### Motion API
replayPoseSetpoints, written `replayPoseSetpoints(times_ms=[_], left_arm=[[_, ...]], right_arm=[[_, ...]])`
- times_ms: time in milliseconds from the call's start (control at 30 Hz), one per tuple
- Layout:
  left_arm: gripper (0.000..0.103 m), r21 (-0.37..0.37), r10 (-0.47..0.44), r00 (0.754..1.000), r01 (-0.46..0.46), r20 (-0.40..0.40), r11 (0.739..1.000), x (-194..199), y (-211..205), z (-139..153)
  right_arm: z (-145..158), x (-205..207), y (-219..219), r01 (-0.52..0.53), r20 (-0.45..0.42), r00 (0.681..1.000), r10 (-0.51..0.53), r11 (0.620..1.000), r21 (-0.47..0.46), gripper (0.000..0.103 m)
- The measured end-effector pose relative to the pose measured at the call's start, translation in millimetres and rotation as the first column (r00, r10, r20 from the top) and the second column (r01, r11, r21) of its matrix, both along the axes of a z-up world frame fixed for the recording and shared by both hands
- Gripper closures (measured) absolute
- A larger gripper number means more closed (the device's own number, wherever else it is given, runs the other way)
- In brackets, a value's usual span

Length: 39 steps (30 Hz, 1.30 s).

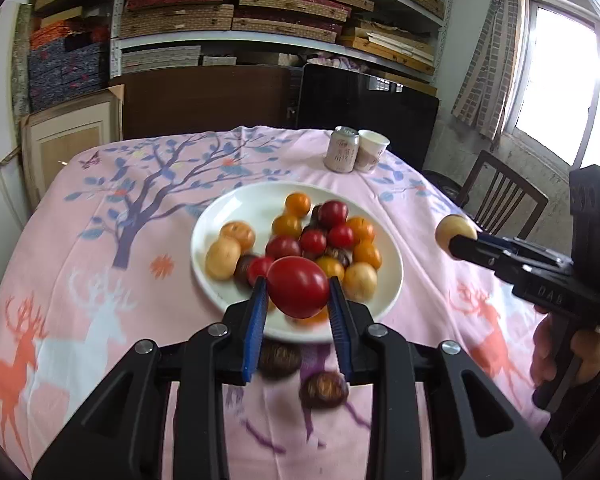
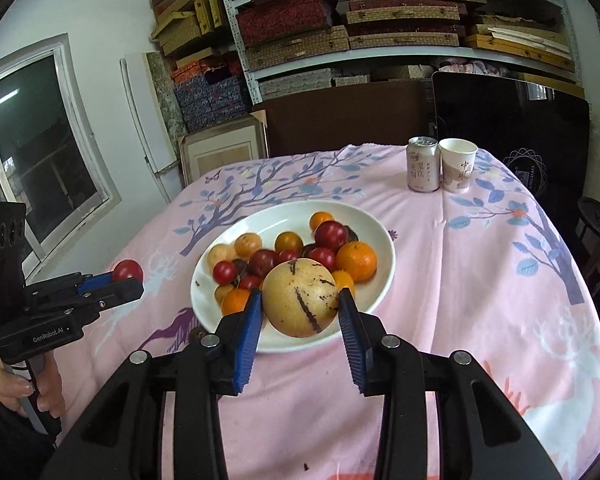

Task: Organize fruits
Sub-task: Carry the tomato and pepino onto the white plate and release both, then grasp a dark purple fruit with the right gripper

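I have a fruit in each claw, both held in the air above the near side of the white plate (image 2: 374, 222) in the middle of the tabletop (image 2: 480, 264). My left claw (image 1: 298, 294) is closed on a red tomato (image 1: 299, 292), its blue pads (image 1: 257, 322) pressing the fruit from both sides. My right claw (image 2: 298, 306) grips a pale yellow fruit with dark streaks (image 2: 300, 298), larger than anything else in the pile, with one pad against each flank. From the left wrist view I see the right claw at the right edge with that yellow fruit at its tip, a hand wrapped around its handle below. From the right wrist view the left claw sits at the left edge with the tomato at its tip, over the tablecloth beside the plate. The plate carries a heap of small red, orange and yellow fruits (image 2: 284, 256). Two dark brown round fruits (image 1: 324, 390) lie on the pink tablecloth with tree and deer prints, just off the plate's near rim under my left claw. At the far right corner of the tabletop a drink can (image 2: 423, 165) and a paper cup (image 2: 457, 165) stand upright just beside each other. Behind the tabletop are shelves stacked with flat boxes (image 2: 380, 20).
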<state>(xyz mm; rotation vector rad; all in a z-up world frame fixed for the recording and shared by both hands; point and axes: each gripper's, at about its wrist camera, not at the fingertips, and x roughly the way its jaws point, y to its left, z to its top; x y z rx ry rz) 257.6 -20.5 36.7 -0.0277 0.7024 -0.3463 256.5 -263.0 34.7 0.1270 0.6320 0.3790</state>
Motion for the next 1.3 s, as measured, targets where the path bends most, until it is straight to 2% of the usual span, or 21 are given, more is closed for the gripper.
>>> replayPoseSetpoints(times_ms=[167,333,533,567,600,633,667,733,867,967,1000,1033,1067,1200,1300], left_arm=[[0.074,-0.008,-0.018,1.0,0.018,-0.011,1.0,56.7,-10.8,-2.1],[0.074,-0.001,0.001,0.997,-0.001,-0.078,1.0,108.7,-18.6,-24.5],[0.073,-0.047,0.016,0.988,-0.023,-0.156,0.999,146.4,-15.9,-46.7],[0.071,-0.046,0.03,0.986,-0.038,-0.167,0.998,150.3,-14.6,-49.2],[0.063,-0.054,0.039,0.983,-0.05,-0.18,0.997,153.4,-12.7,-50.6],[0.039,-0.068,0.049,0.982,-0.062,-0.183,0.996,153.9,-9.3,-50.3],[0.027,-0.073,0.063,0.984,-0.076,-0.168,0.994,151.3,-6.5,-47.7],[0.027,-0.065,0.072,0.99,-0.08,-0.124,0.995,142.0,-2.7,-39.0],[0.027,-0.08,0.065,0.992,-0.074,-0.105,0.994,113.4,7.0,-27.0],[0.027,-0.003,0.068,0.996,-0.068,-0.053,0.998,77.5,8.7,-24.1],[0.025,0.019,0.068,0.997,-0.067,-0.039,0.998,64.4,9.1,-25.3],[0.018,0.033,0.069,0.997,-0.068,-0.031,0.997,50.9,10.5,-28.1],[0.016,0.046,0.073,0.997,-0.072,-0.021,0.996,37.7,12.2,-31.2],[0.015,0.091,0.083,0.996,-0.081,-0.015,0.993,-2.3,20.9,-49.3],[0.015,0.116,0.111,0.993,-0.107,-0.03,0.987,-14.2,27.9,-63.7]], right_arm=[[-0.3,37.3,14.4,-0.003,0.033,0.999,0.003,1.0,-0.013,0.064],[-15.2,78.0,33.0,-0.027,-0.007,1.0,0.027,0.999,-0.034,0.064],[-32.4,108.6,55.3,-0.064,-0.038,0.997,0.062,0.996,-0.056,0.063],[-33.8,110.7,58.4,-0.073,-0.039,0.997,0.071,0.995,-0.061,0.063],[-34.6,112.8,61.9,-0.082,-0.041,0.996,0.079,0.994,-0.073,0.058],[-34.1,112.8,64.0,-0.077,-0.031,0.997,0.075,0.993,-0.086,0.055],[-31.9,109.9,62.8,-0.067,-0.017,0.998,0.065,0.994,-0.086,0.051],[-27.6,103.7,56.9,-0.061,-0.011,0.998,0.06,0.996,-0.07,0.049],[-20.0,86.1,41.6,-0.039,-0.027,0.999,0.038,0.998,-0.044,0.049],[-16.9,58.9,33.1,-0.055,-0.036,0.998,0.054,0.998,-0.03,0.047],[-17.9,46.6,32.5,-0.071,-0.042,0.997,0.07,0.997,-0.028,0.046],[-20.1,36.6,33.7,-0.086,-0.048,0.995,0.084,0.996,-0.03,0.045],[-23.3,26.2,35.6,-0.103,-0.057,0.993,0.101,0.994,-0.036,0.044],[-48.2,-11.3,56.4,-0.188,-0.127,0.976,0.177,0.979,-0.075,0.043],[-63.6,-28.1,75.1,-0.236,-0.156,0.963,0.218,0.966,-0.108,0.043]])
